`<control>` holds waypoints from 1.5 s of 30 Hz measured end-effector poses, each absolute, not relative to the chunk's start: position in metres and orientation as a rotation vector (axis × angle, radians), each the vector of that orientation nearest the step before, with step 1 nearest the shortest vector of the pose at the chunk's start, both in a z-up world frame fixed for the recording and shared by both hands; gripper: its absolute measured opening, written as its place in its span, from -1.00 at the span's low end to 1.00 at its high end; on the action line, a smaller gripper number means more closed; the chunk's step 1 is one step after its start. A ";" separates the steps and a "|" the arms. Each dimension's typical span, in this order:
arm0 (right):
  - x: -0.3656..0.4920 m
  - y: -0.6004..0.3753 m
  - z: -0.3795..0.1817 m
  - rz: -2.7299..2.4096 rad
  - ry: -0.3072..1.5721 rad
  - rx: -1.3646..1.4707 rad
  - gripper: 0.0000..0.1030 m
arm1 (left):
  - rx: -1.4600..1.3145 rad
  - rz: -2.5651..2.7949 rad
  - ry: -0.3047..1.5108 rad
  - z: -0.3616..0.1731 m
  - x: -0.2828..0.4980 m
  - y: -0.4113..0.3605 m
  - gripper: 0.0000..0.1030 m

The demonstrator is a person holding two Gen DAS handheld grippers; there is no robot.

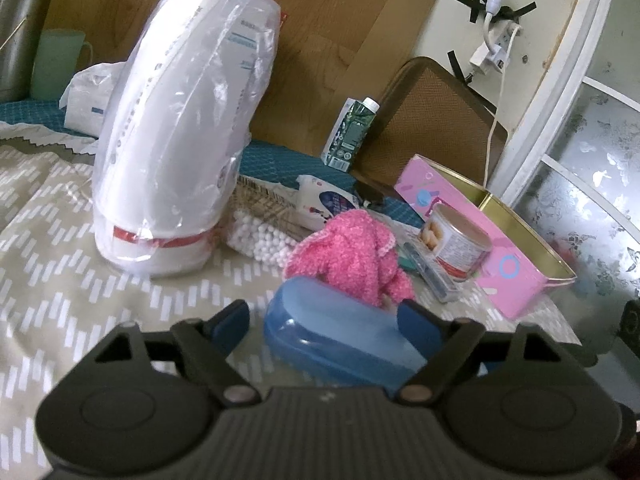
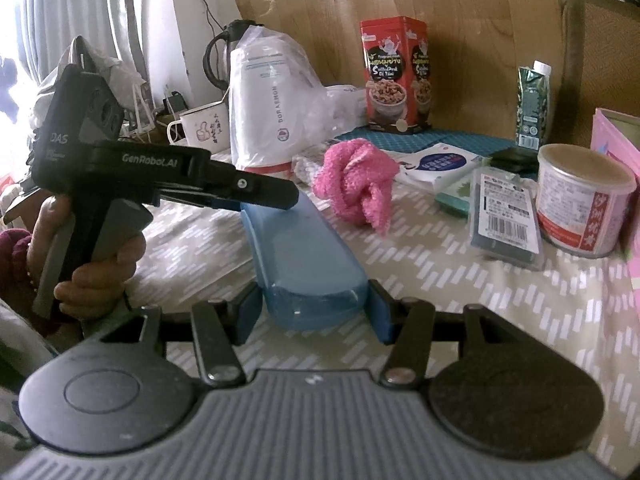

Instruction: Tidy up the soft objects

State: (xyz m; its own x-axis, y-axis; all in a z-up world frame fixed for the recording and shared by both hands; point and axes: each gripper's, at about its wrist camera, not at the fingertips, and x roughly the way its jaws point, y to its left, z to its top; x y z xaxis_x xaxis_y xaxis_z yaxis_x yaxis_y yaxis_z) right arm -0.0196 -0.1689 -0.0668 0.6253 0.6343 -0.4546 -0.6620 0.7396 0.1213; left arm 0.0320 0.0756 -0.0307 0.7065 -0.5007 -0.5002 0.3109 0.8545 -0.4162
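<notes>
A long blue plastic case point(image 2: 304, 256) lies on the patterned tablecloth; it also shows in the left wrist view point(image 1: 340, 328). My right gripper point(image 2: 314, 314) is open, its blue pads on either side of the case's near end. My left gripper point(image 1: 324, 320) is open over the case's far end, its right pad against the case; it shows from the side in the right wrist view point(image 2: 276, 196). A fluffy pink cloth point(image 2: 356, 180) lies bunched just beyond the case, also in the left wrist view point(image 1: 352, 260).
A tall white bundle in clear plastic point(image 1: 180, 140) stands at the left. A bag of white beads point(image 1: 260, 236), a tin can point(image 2: 580, 196), a pink box point(image 1: 492, 232), a barcoded packet point(image 2: 504, 216), a red tin point(image 2: 396, 76) and a green carton point(image 2: 532, 104) crowd the table.
</notes>
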 end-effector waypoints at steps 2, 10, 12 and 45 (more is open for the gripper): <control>-0.020 -0.169 -0.067 0.744 0.497 -0.061 0.13 | -0.309 -0.453 0.641 -0.030 0.033 0.075 0.80; -0.021 -0.169 -0.067 0.736 0.492 -0.066 0.13 | -0.268 -0.458 0.626 -0.029 0.036 0.059 0.52; -0.021 -0.170 -0.067 0.733 0.491 -0.061 0.13 | -0.293 -0.462 0.629 -0.030 0.037 0.063 0.43; -0.033 -0.171 -0.066 0.733 0.417 -0.078 0.13 | -0.319 -0.464 0.566 -0.019 0.019 0.068 0.33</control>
